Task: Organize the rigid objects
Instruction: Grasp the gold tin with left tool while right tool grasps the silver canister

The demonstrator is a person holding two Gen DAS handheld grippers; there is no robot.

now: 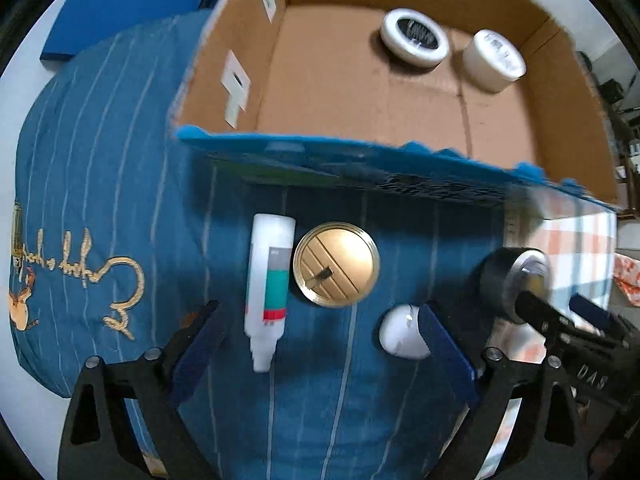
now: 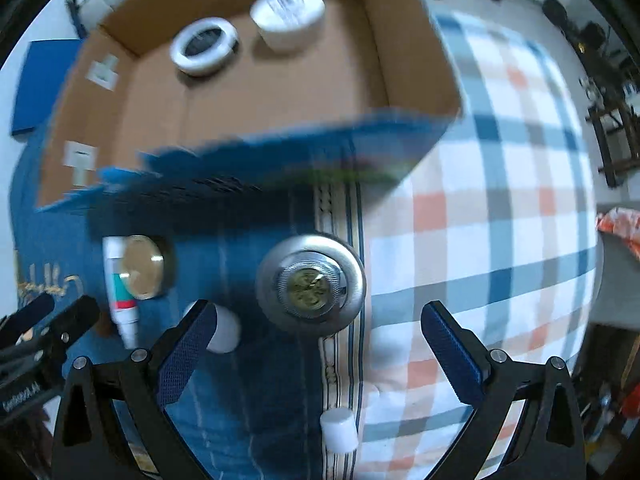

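Observation:
An open cardboard box (image 1: 400, 96) holds a white jar with a black lid (image 1: 414, 38) and a white tub (image 1: 493, 60). In front of it on blue cloth lie a white bottle (image 1: 267, 292), a gold lid (image 1: 336, 264), a small white rounded piece (image 1: 402, 334) and a silver-rimmed round object (image 1: 516, 280). My left gripper (image 1: 324, 354) is open above the bottle and lid. My right gripper (image 2: 316, 344) is open just before the silver-rimmed object (image 2: 310, 284). A small white cap (image 2: 339, 428) lies between its arms.
A blue-striped cloth (image 1: 100, 160) and a plaid cloth (image 2: 500, 220) cover the surface. A blue flat board (image 1: 116, 8) lies at the back left. The box's near wall (image 2: 280, 156) stands just beyond the loose objects. Dark furniture (image 2: 612, 128) is at far right.

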